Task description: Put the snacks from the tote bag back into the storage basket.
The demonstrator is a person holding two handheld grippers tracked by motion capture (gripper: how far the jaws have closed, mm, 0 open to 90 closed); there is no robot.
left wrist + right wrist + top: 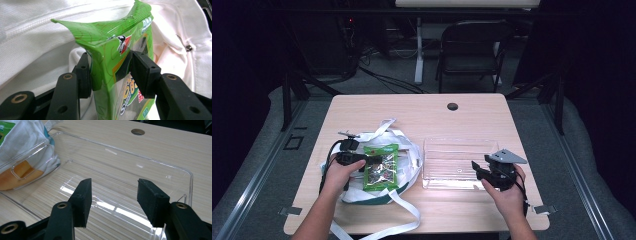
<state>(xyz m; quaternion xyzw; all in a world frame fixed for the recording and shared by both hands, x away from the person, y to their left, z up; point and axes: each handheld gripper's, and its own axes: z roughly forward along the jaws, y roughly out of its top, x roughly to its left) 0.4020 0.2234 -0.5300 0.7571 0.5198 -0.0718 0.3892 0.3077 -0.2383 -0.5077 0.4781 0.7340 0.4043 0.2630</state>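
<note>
A green snack packet (381, 166) lies on a white cloth bag (409, 160) at the table's left. My left gripper (366, 163) is shut on the packet's left edge; in the left gripper view both black jaws pinch the crinkled green packet (117, 57) against the white bag (37, 37). A clear plastic bin (457, 162) stands empty right of the bag. My right gripper (478, 171) is open at the bin's near right corner, and the right gripper view has its jaws apart over the clear plastic bin (120, 195), holding nothing.
The bag's white straps (404, 220) trail toward the table's front edge. A round cable hole (452, 106) sits near the far edge. A black chair (472, 47) stands beyond the table. An orange patch (17, 173) of the bag shows through the bin wall.
</note>
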